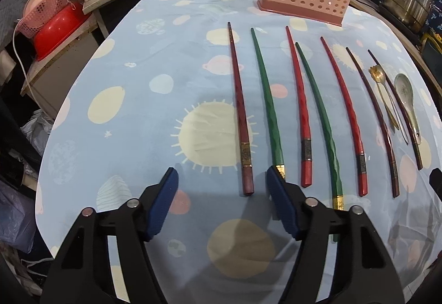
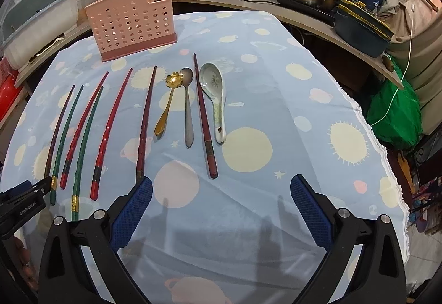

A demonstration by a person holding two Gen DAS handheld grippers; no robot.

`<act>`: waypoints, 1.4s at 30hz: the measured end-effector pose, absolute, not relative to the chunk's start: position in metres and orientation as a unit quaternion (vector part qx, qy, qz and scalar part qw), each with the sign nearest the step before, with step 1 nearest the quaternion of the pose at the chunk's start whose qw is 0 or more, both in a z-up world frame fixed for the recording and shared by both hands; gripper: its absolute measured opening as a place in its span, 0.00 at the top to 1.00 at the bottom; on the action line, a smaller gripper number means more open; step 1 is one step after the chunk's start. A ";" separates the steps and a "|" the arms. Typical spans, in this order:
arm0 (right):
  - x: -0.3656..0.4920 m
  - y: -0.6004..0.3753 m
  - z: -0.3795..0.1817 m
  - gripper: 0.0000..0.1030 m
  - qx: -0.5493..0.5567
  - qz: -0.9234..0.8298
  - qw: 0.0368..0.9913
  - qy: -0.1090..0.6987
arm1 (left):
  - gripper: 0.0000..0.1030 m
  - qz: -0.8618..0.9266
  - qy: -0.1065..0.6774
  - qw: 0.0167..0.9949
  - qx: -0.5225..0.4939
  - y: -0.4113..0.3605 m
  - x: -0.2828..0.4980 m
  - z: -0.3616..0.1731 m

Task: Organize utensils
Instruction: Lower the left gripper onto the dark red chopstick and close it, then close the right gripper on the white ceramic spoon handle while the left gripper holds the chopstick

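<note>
Left gripper (image 1: 222,175) half open, empty, hovering beside the maroon chopstick (image 1: 239,110); right gripper (image 2: 221,183) wide, empty. I centre first, probably gripping near its thick end.

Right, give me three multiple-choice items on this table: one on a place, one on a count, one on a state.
1. Where does the pink holder stand?
A. At the table's far end, beyond the utensil tips
B. Between the two grippers
C. On top of the spoons

2. How many green chopsticks lie on the cloth?
A. None
B. Two
C. Five

3. What is between the right gripper's fingers?
A. The ceramic spoon
B. A red chopstick
C. Nothing but bare cloth

Answers:
1 A: the holder stands upright past the far tips of the row.
2 B: one green chopstick lies second from the left in the left wrist view, the other green chopstick fourth.
3 C: its jaws stand wide apart, and the spoon lies farther up the table.
</note>
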State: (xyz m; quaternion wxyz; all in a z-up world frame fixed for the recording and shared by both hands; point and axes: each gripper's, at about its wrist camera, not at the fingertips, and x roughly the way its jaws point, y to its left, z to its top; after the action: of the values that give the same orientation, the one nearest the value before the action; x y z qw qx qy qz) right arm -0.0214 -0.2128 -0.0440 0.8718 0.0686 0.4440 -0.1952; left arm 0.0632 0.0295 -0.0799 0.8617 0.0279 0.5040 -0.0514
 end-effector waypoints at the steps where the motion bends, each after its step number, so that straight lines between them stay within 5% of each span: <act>1: -0.021 -0.213 -0.044 0.07 0.068 -0.196 0.872 0.444 | 0.45 -0.057 0.504 0.861 0.028 0.028 0.063 -0.080; 5: -0.018 -0.213 -0.046 0.07 0.068 -0.192 0.871 0.446 | 0.51 -0.068 0.503 0.861 0.029 0.025 0.064 -0.080; 10: -0.017 -0.213 -0.046 0.07 0.069 -0.189 0.872 0.446 | 0.77 -0.082 0.503 0.860 0.020 0.026 0.065 -0.077; 15: -0.017 -0.215 -0.045 0.07 0.070 -0.191 0.872 0.445 | 0.92 -0.087 0.507 0.858 0.012 0.030 0.066 -0.077; 30: 0.005 -0.230 -0.043 0.16 0.073 -0.187 0.876 0.439 | 0.93 -0.088 0.493 0.865 0.004 0.033 0.066 -0.059; 42: 0.038 -0.250 -0.049 0.54 0.106 -0.178 0.870 0.447 | 0.93 -0.080 0.502 0.861 0.000 0.036 0.075 -0.064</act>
State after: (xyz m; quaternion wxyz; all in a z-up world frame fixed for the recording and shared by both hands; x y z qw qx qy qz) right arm 0.0377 -0.2505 -0.0489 0.8701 0.1065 0.4473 -0.1778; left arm 0.0752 0.0359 -0.0636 0.8612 -0.0002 0.5019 -0.0803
